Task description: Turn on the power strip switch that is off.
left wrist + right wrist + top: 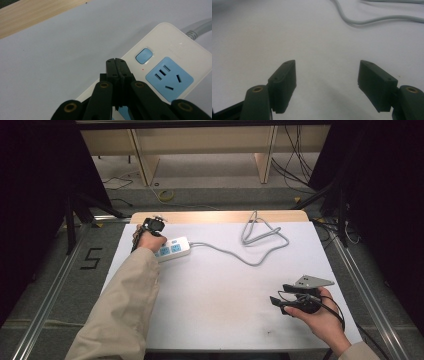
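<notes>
So the left gripper (117, 65) has its jaws pressed flat together with nothing between them, and its tip sits right over the white power strip (172, 248), just beside the little blue switch button (144, 55). I can't tell from the left gripper view whether the tip actually touches the plastic or just hovers above it. The strip lies at the far left part of the white bench (225, 295), close to the wooden strip along its back edge, and next to the button there's a blue socket face (170, 79) with its slots showing. A grey cable (235, 254) runs off the strip's right end across the bench and curls into a loose loop near the far middle. The right gripper (281, 296) is well apart from all that, down at the near right corner in the person's hand, jaws spread wide over bare bench with nothing in them, and the right gripper view catches a bit of that grey cable farther off.
</notes>
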Action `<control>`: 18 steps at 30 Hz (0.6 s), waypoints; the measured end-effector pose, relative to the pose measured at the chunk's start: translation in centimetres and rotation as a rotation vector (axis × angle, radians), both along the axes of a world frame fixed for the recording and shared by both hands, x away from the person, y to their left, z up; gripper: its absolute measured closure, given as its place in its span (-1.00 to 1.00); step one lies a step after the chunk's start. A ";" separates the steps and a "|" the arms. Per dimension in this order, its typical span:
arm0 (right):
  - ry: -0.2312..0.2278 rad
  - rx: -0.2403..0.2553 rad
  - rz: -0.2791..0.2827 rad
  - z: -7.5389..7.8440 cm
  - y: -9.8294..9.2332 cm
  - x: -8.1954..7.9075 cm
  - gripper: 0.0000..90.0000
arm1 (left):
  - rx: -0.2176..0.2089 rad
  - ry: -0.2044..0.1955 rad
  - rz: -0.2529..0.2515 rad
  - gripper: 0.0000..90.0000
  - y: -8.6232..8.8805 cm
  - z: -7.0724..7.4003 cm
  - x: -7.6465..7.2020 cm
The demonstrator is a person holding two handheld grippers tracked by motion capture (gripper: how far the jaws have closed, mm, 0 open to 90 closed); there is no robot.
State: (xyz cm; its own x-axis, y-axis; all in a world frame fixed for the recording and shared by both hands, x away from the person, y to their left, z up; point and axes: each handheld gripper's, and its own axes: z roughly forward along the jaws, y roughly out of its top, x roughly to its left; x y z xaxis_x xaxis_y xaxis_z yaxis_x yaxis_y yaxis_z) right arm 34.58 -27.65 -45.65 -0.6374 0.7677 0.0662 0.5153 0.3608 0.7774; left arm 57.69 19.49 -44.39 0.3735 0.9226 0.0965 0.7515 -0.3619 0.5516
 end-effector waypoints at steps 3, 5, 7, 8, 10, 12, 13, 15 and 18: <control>0.000 0.001 0.001 0.0 0.0 0.0 -0.30 | 0.001 0.011 0.000 1.00 0.0 0.0 0.0; -0.001 0.000 0.002 0.0 0.0 0.0 -0.30 | 0.016 0.010 -0.005 1.00 -0.1 -0.1 0.0; -0.002 0.001 0.002 0.0 0.0 0.0 -0.30 | 0.024 0.012 -0.004 1.00 -0.2 -0.1 0.0; -0.001 0.001 0.002 0.0 0.0 0.0 -0.30 | 0.025 0.014 -0.006 1.00 -0.2 -0.1 0.1; 0.000 -0.001 0.001 0.0 0.0 0.0 -0.30 | 0.022 0.017 -0.008 1.00 -0.2 -0.1 0.1; 0.000 0.001 0.003 0.0 0.0 0.0 -0.30 | 0.018 0.020 -0.001 1.00 -0.2 -0.1 0.1; 0.002 0.000 0.003 0.0 0.0 0.0 -0.30 | 0.019 0.020 0.000 1.00 -0.2 -0.1 0.1; 0.002 0.001 0.003 0.0 0.0 0.1 -0.29 | 0.033 0.020 -0.008 1.00 -0.3 -0.2 0.1; -0.001 0.002 0.003 0.0 0.0 0.0 -0.29 | 0.041 0.021 -0.012 1.00 -0.4 -0.2 0.1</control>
State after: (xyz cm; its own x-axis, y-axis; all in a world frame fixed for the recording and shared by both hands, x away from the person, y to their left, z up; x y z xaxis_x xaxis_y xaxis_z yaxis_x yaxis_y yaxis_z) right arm 34.61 -27.63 -45.65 -0.6400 0.7654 0.0672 0.5136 0.3611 0.7784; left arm 57.83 19.10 -44.56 0.3869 0.9134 0.1263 0.7581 -0.3931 0.5204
